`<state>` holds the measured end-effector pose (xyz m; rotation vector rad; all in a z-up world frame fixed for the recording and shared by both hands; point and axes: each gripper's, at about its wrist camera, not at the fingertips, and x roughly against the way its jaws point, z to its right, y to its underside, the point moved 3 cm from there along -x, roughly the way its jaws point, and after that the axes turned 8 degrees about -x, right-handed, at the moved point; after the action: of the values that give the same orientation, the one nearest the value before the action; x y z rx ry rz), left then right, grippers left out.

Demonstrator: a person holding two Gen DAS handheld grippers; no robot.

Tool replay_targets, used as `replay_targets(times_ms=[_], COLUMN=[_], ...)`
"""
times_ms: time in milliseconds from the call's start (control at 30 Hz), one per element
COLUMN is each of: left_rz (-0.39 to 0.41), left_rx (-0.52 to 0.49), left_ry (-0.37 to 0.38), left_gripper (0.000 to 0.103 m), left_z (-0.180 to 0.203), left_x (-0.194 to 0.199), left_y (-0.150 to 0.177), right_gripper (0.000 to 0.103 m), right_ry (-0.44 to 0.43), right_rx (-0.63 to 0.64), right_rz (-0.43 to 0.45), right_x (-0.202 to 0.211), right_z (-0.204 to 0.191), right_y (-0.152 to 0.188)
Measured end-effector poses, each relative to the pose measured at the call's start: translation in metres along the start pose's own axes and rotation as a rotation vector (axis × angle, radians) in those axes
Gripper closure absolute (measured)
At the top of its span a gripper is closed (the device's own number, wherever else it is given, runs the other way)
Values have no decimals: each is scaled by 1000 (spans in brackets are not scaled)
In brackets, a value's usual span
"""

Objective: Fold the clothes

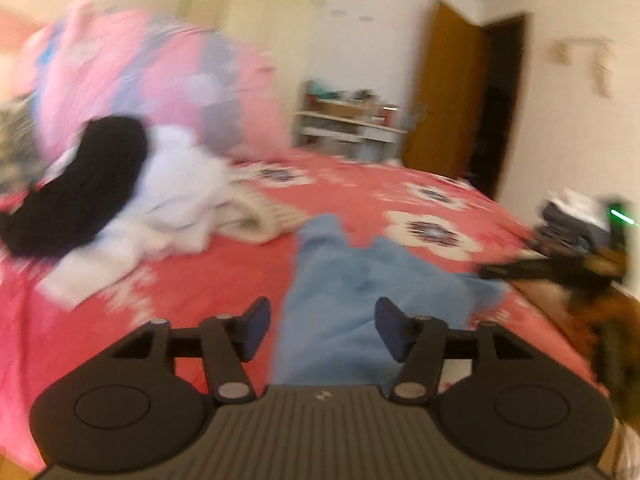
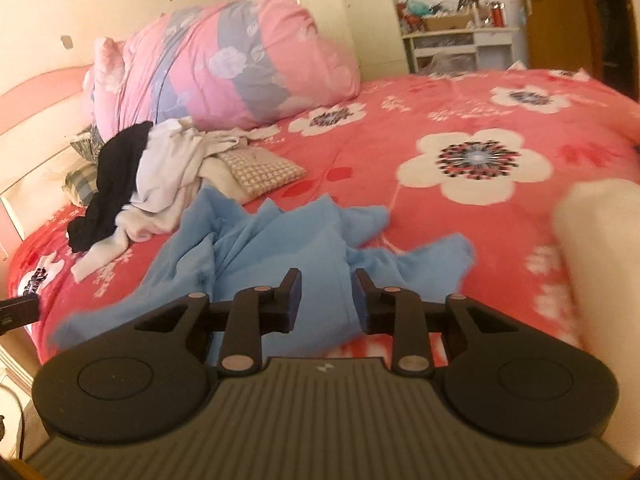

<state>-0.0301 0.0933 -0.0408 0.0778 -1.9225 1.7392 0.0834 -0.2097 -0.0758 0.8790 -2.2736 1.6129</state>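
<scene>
Across the bed [image 2: 460, 108], with its red cover printed in large white flowers, the clothes lie toward the left side. Farthest left in the right wrist view, a black garment [image 2: 108, 184] is draped over the edge of a heap, touching a white garment [image 2: 168, 168] that is bunched just beside it. To the right of those, a cream checked garment [image 2: 260, 170] lies flat against the heap. Behind them all, a big pink and lilac quilt [image 2: 228, 68] is rolled up near the headboard [image 2: 36, 120].

Nearer the camera, a light blue garment [image 2: 256, 256] is spread out crumpled on the cover, its far edge close to the heap and a loose part reaching right. The right hand-held gripper [image 2: 327, 300] hovers over its middle with the jaws released and a clear gap between them; blue cloth shows through the gap, but neither pad presses on it.

In the left wrist view, which is blurred, the same black garment [image 1: 80, 184], white garment [image 1: 168, 200] and quilt [image 1: 132, 72] sit at the left, and the light blue garment [image 1: 360, 280] runs from the middle toward the camera. The left hand-held gripper [image 1: 323, 330] is also released, jaws wide apart above the near part of the blue cloth, holding nothing.

Beyond the bed to the right stand a white shelf unit [image 2: 460, 40] loaded with small things and a brown wooden door [image 1: 444, 92] standing open.
</scene>
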Motion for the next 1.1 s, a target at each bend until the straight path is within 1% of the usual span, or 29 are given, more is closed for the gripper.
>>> replay_targets(times_ms=[67, 100, 167, 200, 233, 267, 300, 333, 367, 400, 467, 600, 733, 867, 900, 933, 1000, 1067, 1100], left_rz=[-15, -24, -69, -98, -130, -154, -172, -190, -183, -161, -114, -16, 8, 24, 13, -16, -74, -132, -161], left_rx=[-83, -129, -184, -195, -186, -149, -101, -53, -7, 36, 72, 143, 262, 384, 412, 442, 490, 524, 540], left_ry=[57, 83, 95, 91, 80, 73, 69, 65, 68, 77, 69, 17, -51, -121, -135, -144, -162, -184, -195], left_gripper=[32, 31, 32, 37, 60, 87, 95, 97, 99, 99, 100, 100, 100, 100, 100, 100, 100, 100, 100], left_z=[21, 33, 51, 58, 61, 58, 53, 48, 42, 34, 24, -2, -39, -77, -86, -93, -106, -116, -121], left_x=[-17, -28, -54, -68, -83, -92, -97, -103, -101, -95, -79, -35, -5, 23, 28, 29, 23, 17, 14], left_y=[-4, -4, 0, 3, 7, 8, 8, 9, 9, 8, 3, -11, -9, -5, -2, 5, 18, 31, 38], right_gripper=[65, 62, 60, 60, 70, 94, 97, 97, 98, 98, 99, 99, 99, 99, 99, 99, 99, 99, 99], right_ry=[-12, -11, -12, -15, -19, -31, -52, -71, -89, -108, -146, -183, -216, -260, -265, -256, -213, -119, -66], right_rx=[7, 4, -9, -16, -24, -37, -51, -52, -45, -47, -60, -107, -155, -212, -221, -223, -218, -218, -205], right_rz=[-34, -59, -123, -163, -208, -237, -243, -217, -178, -146, -88, -37, 8, 2, -12, -33, -89, -159, -179], right_x=[-26, -43, -76, -89, -102, -108, -105, -95, -82, -67, -34, 29, 93, 141, 151, 160, 166, 164, 163], right_z=[0, 0, 2, 4, 6, 6, 4, 1, -3, -5, -7, 3, 13, 19, 21, 23, 27, 35, 38], right_y=[-11, -16, -23, -24, -23, -22, -22, -23, -24, -25, -27, -12, 5, 39, 52, 65, 92, 117, 124])
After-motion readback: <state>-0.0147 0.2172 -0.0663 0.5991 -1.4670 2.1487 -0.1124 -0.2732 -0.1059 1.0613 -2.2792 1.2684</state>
